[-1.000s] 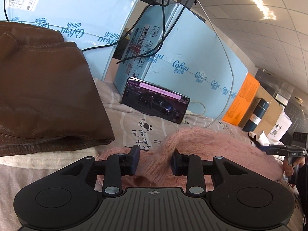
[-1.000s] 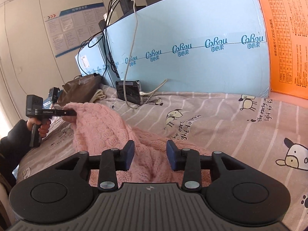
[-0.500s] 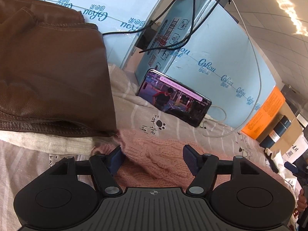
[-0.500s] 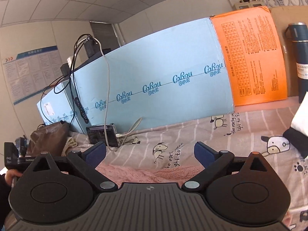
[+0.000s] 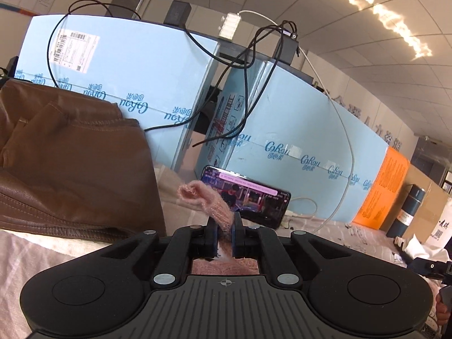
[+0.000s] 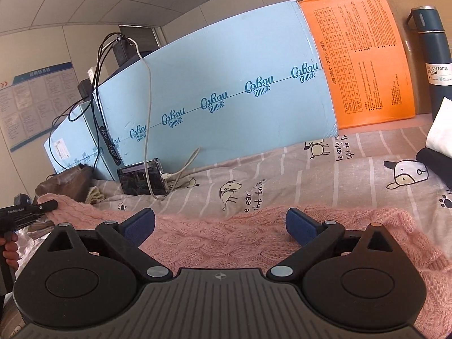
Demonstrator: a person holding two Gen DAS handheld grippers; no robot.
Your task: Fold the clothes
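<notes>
Left fingers (image 5: 211,234) pinch pink sweater (image 6: 226,243); right fingers (image 6: 299,223) straddle it.

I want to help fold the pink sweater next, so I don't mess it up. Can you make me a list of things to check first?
1. Left gripper pinching the pink sweater: ok, its jaws have just closed on a corner of the knit.
2. Right gripper ready to grab: ok, its jaws stand wide open above the sweater, with nothing held.
3. Sweater lying flat: not ok, the knit is rumpled and bunched.
4. Phone and its white cable out of the way: ok, they sit behind the sweater, apart from it.
5. Brown leather jacket clear of the fold: cannot tell, it lies close to the pinched corner.
</notes>
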